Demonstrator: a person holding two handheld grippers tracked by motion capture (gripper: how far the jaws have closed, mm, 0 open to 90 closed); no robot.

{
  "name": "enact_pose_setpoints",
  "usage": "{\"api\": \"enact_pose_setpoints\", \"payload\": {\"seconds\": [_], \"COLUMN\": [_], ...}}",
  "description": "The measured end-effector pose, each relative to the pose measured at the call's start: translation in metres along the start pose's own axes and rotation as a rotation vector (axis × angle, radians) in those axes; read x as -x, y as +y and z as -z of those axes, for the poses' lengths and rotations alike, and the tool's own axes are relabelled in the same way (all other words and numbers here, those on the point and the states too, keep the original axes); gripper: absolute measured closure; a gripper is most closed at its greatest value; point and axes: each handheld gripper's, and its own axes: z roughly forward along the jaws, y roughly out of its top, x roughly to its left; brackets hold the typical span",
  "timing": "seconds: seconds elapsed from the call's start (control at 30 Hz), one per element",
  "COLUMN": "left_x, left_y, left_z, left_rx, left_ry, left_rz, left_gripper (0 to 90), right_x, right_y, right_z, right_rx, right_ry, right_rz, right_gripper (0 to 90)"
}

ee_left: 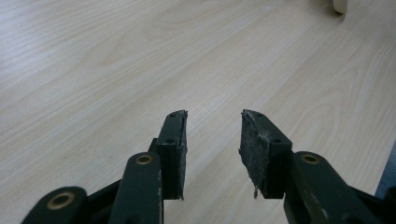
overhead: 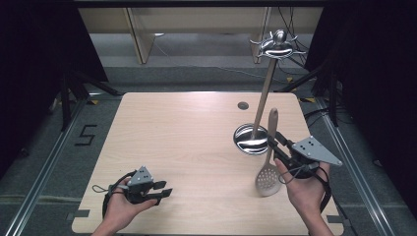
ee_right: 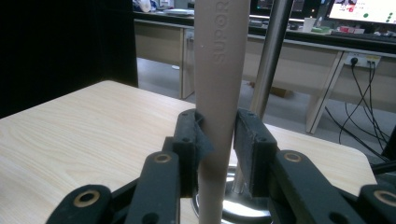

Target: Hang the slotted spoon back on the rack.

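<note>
A beige slotted spatula (overhead: 268,178) stands nearly upright at the table's right, its perforated head low by the front edge and its handle (ee_right: 215,70) pointing up and away. My right gripper (overhead: 272,143) is shut on that handle about midway; in the right gripper view both pads press the beige shaft at my right gripper (ee_right: 217,126). Just behind it stands a utensil stand with a round chrome base (overhead: 250,139), a tall pole (ee_right: 274,51) and a hooked metal top (overhead: 278,44). My left gripper (overhead: 164,190) rests low at the front left, open, with bare wood between its jaws (ee_left: 212,123).
The light wooden table (overhead: 172,132) has a small round grommet (overhead: 243,105) near its far edge. Dark curtains flank both sides. Desk legs and cables lie on the floor beyond. A beige edge of the spatula head (ee_left: 341,5) shows far off in the left gripper view.
</note>
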Motion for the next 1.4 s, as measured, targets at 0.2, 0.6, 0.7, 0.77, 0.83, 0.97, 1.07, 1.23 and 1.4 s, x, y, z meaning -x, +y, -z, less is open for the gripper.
{"api": "enact_pose_setpoints", "payload": {"seconds": [0.2, 0.6, 0.7, 0.77, 0.83, 0.97, 1.07, 1.23, 1.4], "left_x": [0.0, 0.0, 0.001, 0.0, 0.0, -0.001, -0.001, -0.001, -0.001], "left_y": [0.0, 0.0, 0.0, 0.0, 0.0, 0.0, 0.0, 0.0, 0.0], "left_z": [0.0, 0.0, 0.0, 0.0, 0.0, 0.001, 0.001, 0.0, 0.0], "left_rx": [0.003, 0.004, 0.004, 0.0, 0.007, 0.002, 0.005, 0.014, 0.018], "left_ry": [0.0, 0.0, -0.001, 0.002, 0.0, 0.003, 0.001, 0.0, 0.0], "left_rz": [-0.008, -0.012, 0.01, 0.003, -0.01, -0.017, -0.018, -0.011, -0.009], "left_gripper": [60.3, 60.3, 60.3, 60.3, 60.3, 60.3, 60.3, 60.3, 60.3], "right_x": [0.001, -0.002, -0.002, -0.002, -0.003, -0.002, -0.003, -0.002, -0.002], "right_y": [0.003, 0.02, 0.025, 0.025, 0.028, 0.031, 0.032, 0.036, 0.04], "right_z": [0.0, 0.0, -0.001, -0.001, -0.001, -0.002, -0.002, -0.002, -0.002], "right_rx": [0.018, 0.062, 0.074, 0.074, 0.07, 0.082, 0.074, 0.089, 0.096], "right_ry": [-0.013, -0.011, -0.017, -0.017, -0.018, -0.024, -0.027, -0.044, -0.064], "right_rz": [0.01, -0.013, 0.003, -0.001, -0.005, 0.008, -0.01, -0.01, -0.029], "right_gripper": [71.4, 71.4, 71.4, 71.4, 71.4, 71.4, 71.4, 71.4, 71.4]}}
